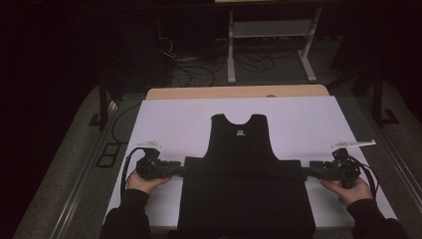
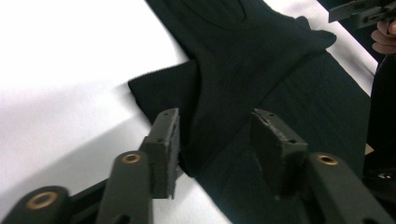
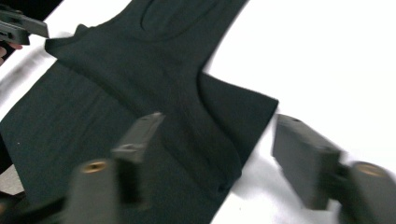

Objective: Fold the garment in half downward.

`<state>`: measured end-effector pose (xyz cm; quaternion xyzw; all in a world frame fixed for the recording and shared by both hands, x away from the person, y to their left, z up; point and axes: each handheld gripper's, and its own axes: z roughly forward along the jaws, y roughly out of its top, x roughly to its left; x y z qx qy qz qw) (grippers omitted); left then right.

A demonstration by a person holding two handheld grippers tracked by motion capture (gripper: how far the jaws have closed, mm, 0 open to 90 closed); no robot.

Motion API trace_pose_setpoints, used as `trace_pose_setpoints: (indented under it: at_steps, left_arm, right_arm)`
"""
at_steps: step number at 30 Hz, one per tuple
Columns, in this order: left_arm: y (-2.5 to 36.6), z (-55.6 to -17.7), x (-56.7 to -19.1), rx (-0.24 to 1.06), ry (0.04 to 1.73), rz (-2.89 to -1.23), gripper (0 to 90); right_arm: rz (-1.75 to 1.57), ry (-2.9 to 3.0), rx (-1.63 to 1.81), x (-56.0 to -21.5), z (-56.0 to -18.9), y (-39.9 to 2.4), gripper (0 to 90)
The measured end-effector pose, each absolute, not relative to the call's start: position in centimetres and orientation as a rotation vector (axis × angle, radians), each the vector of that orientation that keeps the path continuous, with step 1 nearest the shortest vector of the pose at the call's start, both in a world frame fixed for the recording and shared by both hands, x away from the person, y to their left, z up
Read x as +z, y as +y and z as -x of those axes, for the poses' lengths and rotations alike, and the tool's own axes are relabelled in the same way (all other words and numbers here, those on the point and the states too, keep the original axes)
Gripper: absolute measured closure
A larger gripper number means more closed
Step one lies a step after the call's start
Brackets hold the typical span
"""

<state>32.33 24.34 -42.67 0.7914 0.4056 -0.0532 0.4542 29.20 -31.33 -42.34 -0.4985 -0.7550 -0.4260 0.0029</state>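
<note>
A black sleeveless top [image 1: 241, 149] lies flat on the white table cover [image 1: 174, 119], neck toward the far side, with a fold line running across it at chest height. My left gripper [image 1: 181, 169] sits at the left end of that fold. In the left gripper view its jaws [image 2: 217, 140] stand apart with the cloth's [image 2: 261, 60] folded edge between them, and the pads do not press it. My right gripper [image 1: 304, 173] is at the right end. Its jaws [image 3: 219, 149] are wide open over the cloth [image 3: 140, 70] corner.
A bare wooden strip [image 1: 239, 92] shows at the table's far edge. Behind it stand a white metal frame [image 1: 271, 30] and loose cables [image 1: 189, 64] on the dark floor. White cover lies free on both sides of the top.
</note>
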Motion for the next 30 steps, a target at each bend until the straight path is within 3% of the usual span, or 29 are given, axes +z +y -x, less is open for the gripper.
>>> trace_pose_setpoints:
  at_steps: [7,13,14,19,24,30]
  left_arm:
    - [23.8,-32.6,-41.9,-0.052,0.927,-1.966,38.0]
    - [23.4,-32.9,-41.1,-0.034,0.92,-1.968,31.1]
    - [23.4,-33.0,-40.9,-0.033,0.915,-1.965,24.6]
    - [23.3,-33.4,-40.3,-0.013,0.913,-1.972,13.3]
    - [23.1,-34.1,-40.3,-0.005,0.923,-2.004,0.0]
    - [22.8,-34.8,-40.0,0.008,0.895,-2.033,0.0]
  right_arm:
    - [1.524,-2.403,-1.459,-41.3,-29.2,-31.2,17.1]
    - [1.514,-2.435,-1.484,-40.6,-29.6,-31.3,12.4]
    - [1.53,-2.445,-1.475,-40.4,-29.9,-31.4,6.6]
    - [1.524,-2.469,-1.454,-40.1,-30.5,-31.3,0.3]
    - [1.501,-2.497,-1.425,-39.9,-31.3,-31.3,0.0]
    - [1.485,-2.515,-1.422,-39.6,-32.2,-31.4,0.0]
